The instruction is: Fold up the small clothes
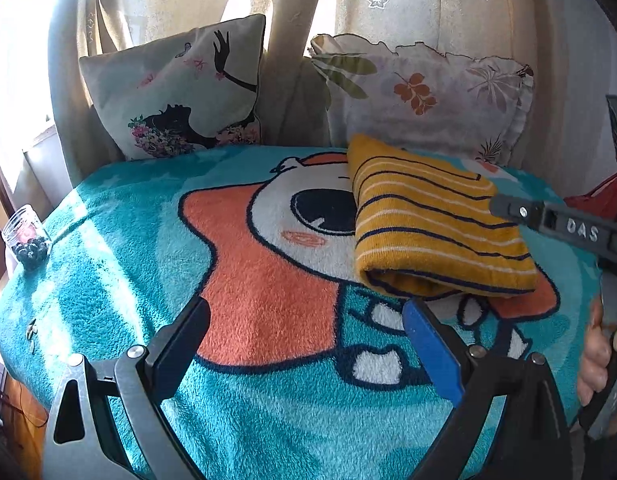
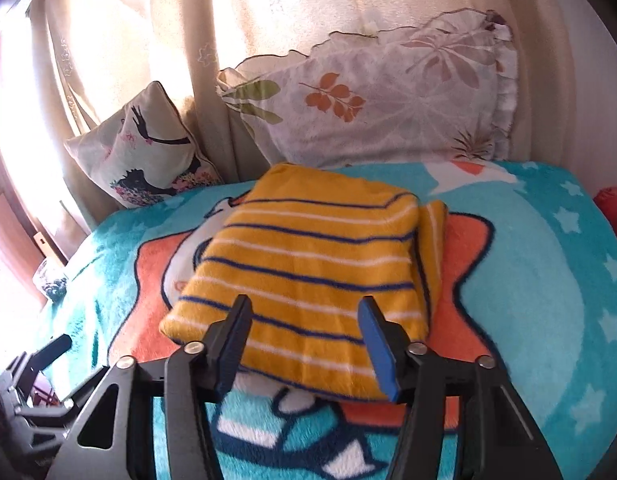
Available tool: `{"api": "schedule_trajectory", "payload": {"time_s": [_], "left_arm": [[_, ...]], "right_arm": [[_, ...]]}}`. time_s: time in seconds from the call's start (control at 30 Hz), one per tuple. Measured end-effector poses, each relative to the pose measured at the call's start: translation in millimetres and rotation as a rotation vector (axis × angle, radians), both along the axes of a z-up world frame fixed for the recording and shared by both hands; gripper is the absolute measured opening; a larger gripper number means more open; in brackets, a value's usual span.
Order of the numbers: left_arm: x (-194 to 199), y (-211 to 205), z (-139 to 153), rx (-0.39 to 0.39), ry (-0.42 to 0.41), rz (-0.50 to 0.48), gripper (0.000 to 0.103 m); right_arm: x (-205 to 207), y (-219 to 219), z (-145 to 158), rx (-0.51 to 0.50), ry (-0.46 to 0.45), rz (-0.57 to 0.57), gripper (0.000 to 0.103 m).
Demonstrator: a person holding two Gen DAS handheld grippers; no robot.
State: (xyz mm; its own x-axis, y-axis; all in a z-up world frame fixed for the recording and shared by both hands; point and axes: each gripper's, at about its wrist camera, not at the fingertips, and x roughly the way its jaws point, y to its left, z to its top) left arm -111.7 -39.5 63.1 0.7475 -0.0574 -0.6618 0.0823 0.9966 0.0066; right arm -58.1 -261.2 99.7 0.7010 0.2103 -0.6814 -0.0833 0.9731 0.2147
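My right tool [image 2: 304, 320] sat nearest the lens, its jaws partway apart over the near edge of the folded garment [image 2: 308, 264]; the pads were not pressing on the cloth, nothing held. My left tool [image 1: 308, 320] stood wide and empty over the blanket [image 1: 108, 280], just beside the garment's near left corner.

The yellow striped garment lay as a compact folded rectangle on the blanket, in front of the leaf-print pillow [image 2: 380, 100], with one narrow layer showing past its right edge.

Judgement: folding of this piece looked close to done; the step in hand was the last fold or a tidy-up. The next move would call for lowering the right tool to pinch the near edge cleanly, all layers together, without dragging the stack.
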Motion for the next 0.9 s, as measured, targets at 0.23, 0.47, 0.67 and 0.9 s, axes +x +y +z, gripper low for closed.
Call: {"api": "schedule_trajectory", "payload": {"time_s": [0.23, 0.47, 0.67, 0.9], "left_arm": [[16, 6, -11, 0.014, 0.037, 0.037, 0.096], [27, 8, -18, 0.019, 0.062, 0.050, 0.096], [33, 11, -23, 0.018, 0.077, 0.049, 0.096], [37, 13, -27, 0.009, 0.088, 0.048, 0.096]], "right_arm": [[99, 46, -23, 0.130, 0.100, 0.222, 0.042], [169, 55, -57, 0.217, 0.220, 0.201, 0.041], [165, 38, -39, 0.277, 0.173, 0.200, 0.042], [136, -28, -48, 0.226, 0.169, 0.069, 0.049]]}}
